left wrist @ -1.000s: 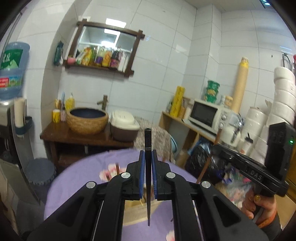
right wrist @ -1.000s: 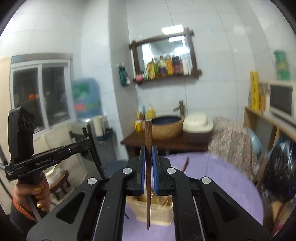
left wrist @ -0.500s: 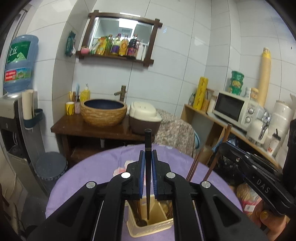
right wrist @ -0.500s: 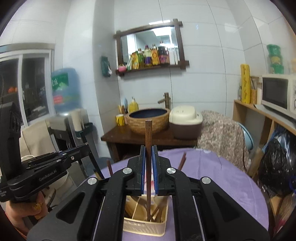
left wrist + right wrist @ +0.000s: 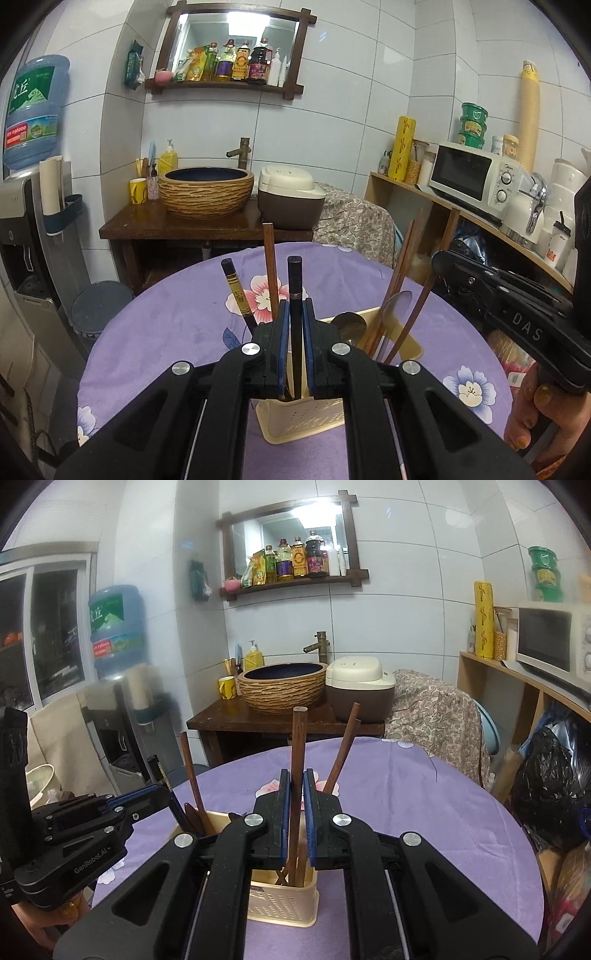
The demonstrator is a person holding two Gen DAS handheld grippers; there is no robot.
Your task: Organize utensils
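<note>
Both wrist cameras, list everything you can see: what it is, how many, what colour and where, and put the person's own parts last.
utensil basket: one, cream, on the table
table: one, purple floral cloth
black chopstick: one, between the left gripper's pads, tip in the basket
brown chopstick: one, between the right gripper's pads, tip in the basket
spoons: two, metal, standing in the basket
basin: one, woven tan, on the dark wood stand
rice cooker: one, cream and brown, beside the basin
microwave: one, white, on the right shelf
water bottle: one, blue, far left
left gripper: black
right gripper: black
hand: one, on the right gripper's handle
</note>
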